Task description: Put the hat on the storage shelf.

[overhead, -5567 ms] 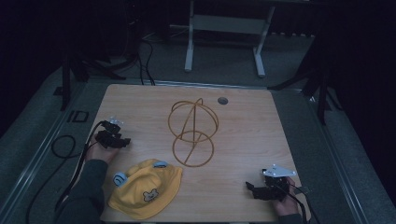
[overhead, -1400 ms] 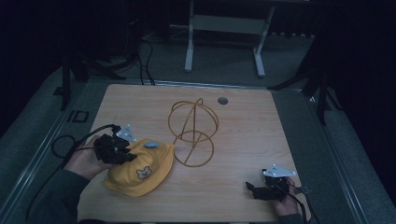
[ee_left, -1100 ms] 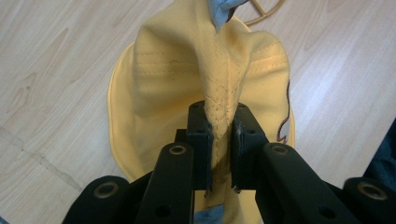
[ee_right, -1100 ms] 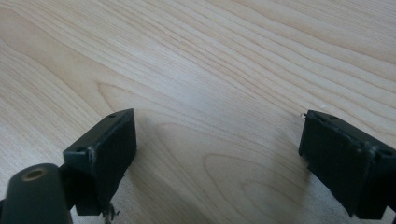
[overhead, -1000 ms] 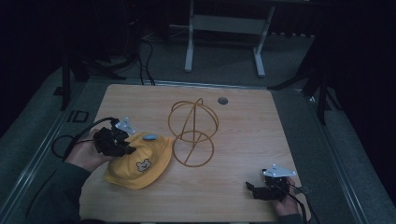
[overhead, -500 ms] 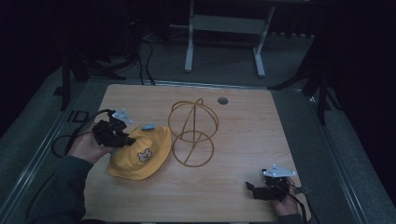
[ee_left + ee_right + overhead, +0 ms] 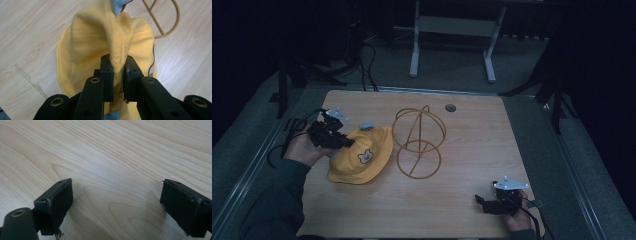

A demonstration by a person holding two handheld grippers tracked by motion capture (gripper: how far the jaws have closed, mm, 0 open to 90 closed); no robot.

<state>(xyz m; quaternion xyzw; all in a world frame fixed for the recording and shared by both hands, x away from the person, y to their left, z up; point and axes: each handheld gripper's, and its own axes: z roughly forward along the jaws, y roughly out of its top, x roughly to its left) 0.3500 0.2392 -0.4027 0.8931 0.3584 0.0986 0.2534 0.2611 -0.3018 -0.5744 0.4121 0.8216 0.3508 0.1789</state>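
Yellow hat (image 7: 360, 156) pinched at seam by left gripper (image 7: 117, 75), jaws narrow on fabric; hat held just left of wire stand (image 7: 418, 142). Placement on stand judged not yet done. Right gripper (image 7: 116, 202) idle, jaws wide, well right of stand.

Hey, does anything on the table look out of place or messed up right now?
Only the yellow hat looks off: the left gripper is shut on a pinched fold of its fabric, so it sits bunched and tilted beside the gold wire stand rather than on it. The right gripper sits open over bare table. Nothing looks spilled or damaged.
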